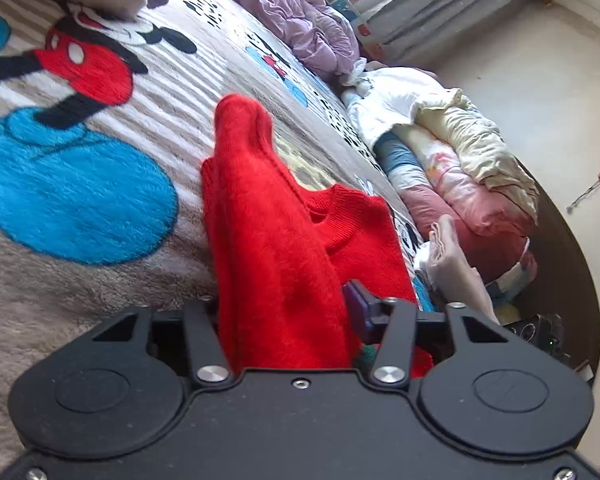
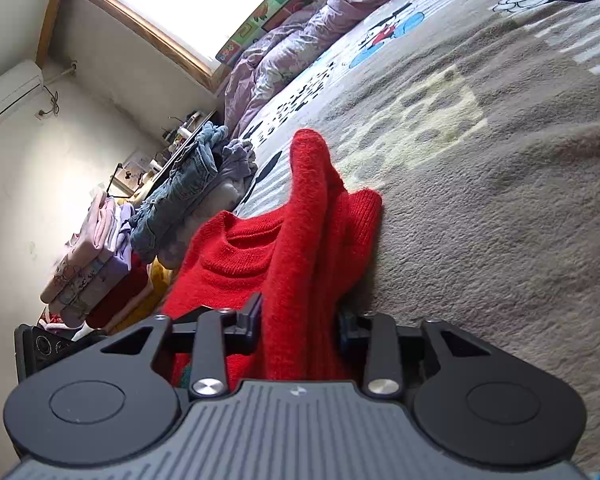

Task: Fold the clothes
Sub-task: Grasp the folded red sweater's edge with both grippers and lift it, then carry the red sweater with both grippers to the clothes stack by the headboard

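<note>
Left wrist view: red sweater (image 1: 276,240) is bunched up and sits between the jaws of the left gripper (image 1: 288,312), which is pinched on it. Fuzzy cloth sticks up in a tall fold w/ the neck hole just to the right. It rests on a gray cartoon blanket (image 1: 100,280) w/ big blue & red shapes. Purple quilt (image 1: 300,20) lies far back, near a gray curtain (image 1: 440,4). Rolled bedding (image 1: 460,160) is piled at the bed's right edge.

Right wrist view: right gripper (image 2: 300,320) also squeezes the sweater; red cloth fills the gap btw. the fingers (image 2: 252,316). Sweater lies on the same blanket. To the left, jeans (image 2: 180,192) and a folded clothes stack (image 2: 92,256) sit near the wall. Window (image 2: 188,4) glows bright up top.
</note>
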The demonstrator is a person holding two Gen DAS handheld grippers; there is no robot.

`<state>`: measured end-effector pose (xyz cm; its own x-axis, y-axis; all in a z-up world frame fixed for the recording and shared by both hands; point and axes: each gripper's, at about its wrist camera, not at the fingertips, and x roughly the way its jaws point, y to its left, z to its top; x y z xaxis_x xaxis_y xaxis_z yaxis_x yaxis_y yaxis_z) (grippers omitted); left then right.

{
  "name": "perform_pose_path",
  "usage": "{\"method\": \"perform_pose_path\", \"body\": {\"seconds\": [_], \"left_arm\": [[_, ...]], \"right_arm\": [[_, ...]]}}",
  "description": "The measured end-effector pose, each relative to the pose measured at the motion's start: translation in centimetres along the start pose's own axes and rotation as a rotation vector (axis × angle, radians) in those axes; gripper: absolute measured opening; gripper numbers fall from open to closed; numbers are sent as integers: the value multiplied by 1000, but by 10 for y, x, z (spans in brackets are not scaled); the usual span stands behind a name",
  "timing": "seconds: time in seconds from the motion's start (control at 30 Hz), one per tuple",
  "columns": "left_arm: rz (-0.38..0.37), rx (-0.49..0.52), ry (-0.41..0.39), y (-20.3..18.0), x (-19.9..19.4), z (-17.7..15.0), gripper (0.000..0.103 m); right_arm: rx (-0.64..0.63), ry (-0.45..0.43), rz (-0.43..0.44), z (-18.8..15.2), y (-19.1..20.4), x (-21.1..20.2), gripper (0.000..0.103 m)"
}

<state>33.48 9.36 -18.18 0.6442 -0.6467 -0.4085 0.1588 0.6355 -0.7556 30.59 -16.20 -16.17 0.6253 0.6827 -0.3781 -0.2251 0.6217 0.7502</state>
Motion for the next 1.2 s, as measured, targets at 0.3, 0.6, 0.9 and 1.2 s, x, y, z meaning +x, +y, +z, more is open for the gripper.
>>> {"method": "perform_pose_path", "body": {"seconds": [0.3, 0.6, 0.9, 1.2], "left_arm": [[-89, -78, 25, -15, -31, -19, 34], [-206, -65, 115, -70, -36, -70, 34], [-334, 33, 277, -181, 34, -110, 34], [-487, 225, 441, -327, 151, -111, 33]], "right_arm": [[130, -63, 109, -17, -10, -42, 31], [217, -209, 149, -57, -10, -150, 31], [262, -521, 110, -84, -31, -289, 31], [336, -915, 107, -54, -96, -388, 31]]}}
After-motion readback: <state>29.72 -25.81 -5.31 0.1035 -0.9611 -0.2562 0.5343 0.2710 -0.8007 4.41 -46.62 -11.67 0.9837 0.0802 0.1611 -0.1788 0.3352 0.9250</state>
